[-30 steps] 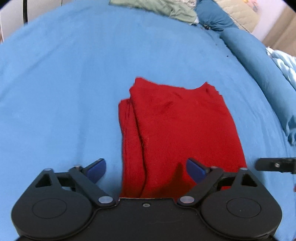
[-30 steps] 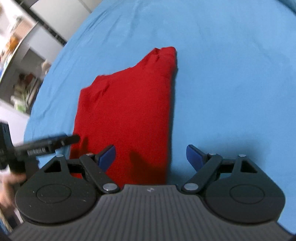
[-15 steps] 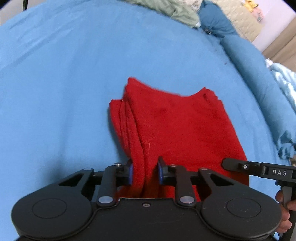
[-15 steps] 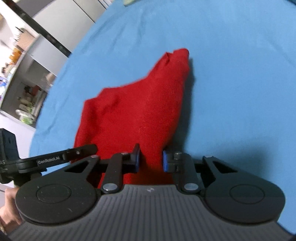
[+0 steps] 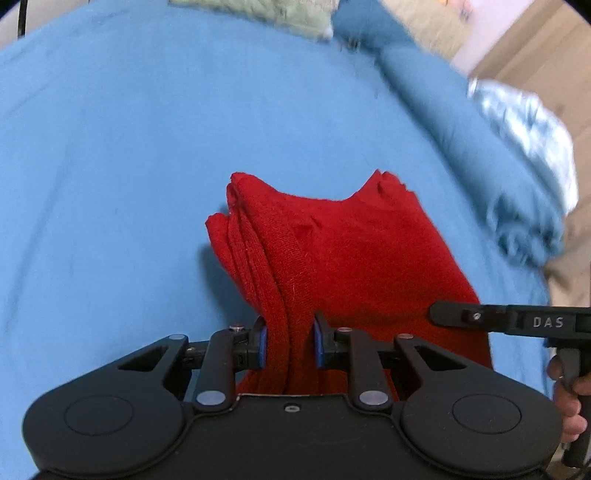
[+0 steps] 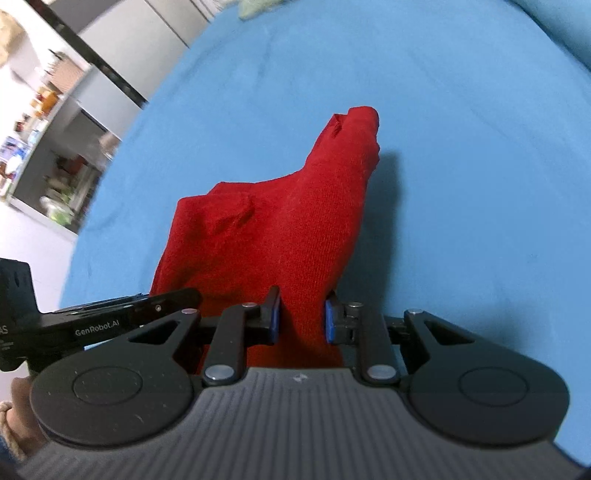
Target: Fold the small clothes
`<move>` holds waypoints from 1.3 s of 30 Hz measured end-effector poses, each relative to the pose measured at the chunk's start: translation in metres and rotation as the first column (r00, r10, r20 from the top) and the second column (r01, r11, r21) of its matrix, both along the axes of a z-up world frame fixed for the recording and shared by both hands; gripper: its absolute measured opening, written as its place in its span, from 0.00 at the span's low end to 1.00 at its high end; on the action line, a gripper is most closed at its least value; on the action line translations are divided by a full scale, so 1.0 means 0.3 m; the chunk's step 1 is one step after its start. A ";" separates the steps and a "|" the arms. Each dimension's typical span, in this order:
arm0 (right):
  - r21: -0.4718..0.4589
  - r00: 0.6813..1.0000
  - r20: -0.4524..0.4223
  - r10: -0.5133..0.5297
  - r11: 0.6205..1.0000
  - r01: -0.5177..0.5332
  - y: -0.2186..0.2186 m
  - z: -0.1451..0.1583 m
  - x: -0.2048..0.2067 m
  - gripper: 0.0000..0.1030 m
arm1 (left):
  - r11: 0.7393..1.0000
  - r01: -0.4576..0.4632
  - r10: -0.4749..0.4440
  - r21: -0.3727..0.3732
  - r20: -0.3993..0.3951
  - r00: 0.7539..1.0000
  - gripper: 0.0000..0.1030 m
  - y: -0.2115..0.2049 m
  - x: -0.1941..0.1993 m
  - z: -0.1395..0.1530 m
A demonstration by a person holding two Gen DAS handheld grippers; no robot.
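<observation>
Red knit garment [image 5: 354, 258], folded into several layers, lies on the blue bedsheet [image 5: 110, 166] with its long axis running from the near edge away toward the far side of the bed; its near end is raised off the sheet and its two far corners point away. That near edge is hidden behind both gripper bodies, so how it hangs there cannot be made out. The left gripper [image 5: 289, 345] is clamped on the stacked fold at the garment's near left corner, blue pads pressing the cloth from both sides. The right gripper [image 6: 301, 321] is likewise pinched tight on a bunched ridge of cloth at the near right corner. Each wrist view catches the other gripper's black finger at its edge, with part of a hand behind it. Beyond the sheet, a green cloth [image 5: 258, 11], a blue pillow [image 5: 469, 122] and pale bedding [image 5: 528, 122] sit blurred at the far side, and shelves [image 6: 44, 122] smear at the left.
</observation>
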State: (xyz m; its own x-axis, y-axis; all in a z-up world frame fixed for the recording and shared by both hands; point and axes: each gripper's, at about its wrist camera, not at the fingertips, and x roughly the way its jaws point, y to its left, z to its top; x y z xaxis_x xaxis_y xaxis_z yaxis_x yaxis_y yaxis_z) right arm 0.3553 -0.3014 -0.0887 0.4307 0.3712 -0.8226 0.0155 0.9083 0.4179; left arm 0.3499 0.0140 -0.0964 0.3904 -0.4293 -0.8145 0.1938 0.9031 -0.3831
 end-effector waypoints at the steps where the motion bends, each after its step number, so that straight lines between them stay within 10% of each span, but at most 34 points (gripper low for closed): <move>1: -0.009 1.000 -0.025 -0.018 1.000 0.018 -0.012 -0.036 -0.031 0.37 | 1.000 -0.007 0.007 0.016 -0.024 1.000 0.24 -0.021 -0.025 -0.029; 7: -0.039 0.995 -0.014 -0.096 0.995 0.096 -0.034 -0.191 -0.145 0.41 | 0.990 -0.047 0.042 0.136 0.038 0.998 0.30 -0.070 -0.104 -0.088; 14: -0.132 0.998 0.057 -0.024 0.991 0.031 -0.025 -0.106 -0.173 0.68 | 0.963 -0.087 0.046 0.253 0.163 0.986 0.71 -0.116 -0.132 -0.031; 31: -0.098 0.962 0.268 -0.058 0.991 0.087 -0.103 -0.279 -0.258 0.78 | 0.949 -0.184 0.079 0.255 0.372 0.925 0.74 -0.069 -0.227 -0.207; 39: -0.075 0.898 0.433 -0.075 0.990 0.119 -0.094 -0.010 -0.452 0.82 | 0.952 -0.204 0.088 0.226 0.439 0.894 0.71 -0.084 -0.378 0.038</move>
State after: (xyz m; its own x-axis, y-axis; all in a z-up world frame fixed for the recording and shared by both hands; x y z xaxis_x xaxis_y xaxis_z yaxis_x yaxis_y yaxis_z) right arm 0.2196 -0.3296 -0.0918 0.7789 0.2372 -0.5806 -0.0547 0.9479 0.3140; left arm 0.2366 -0.0113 -0.0849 0.7612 -0.1369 -0.6339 0.1413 0.9890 -0.0439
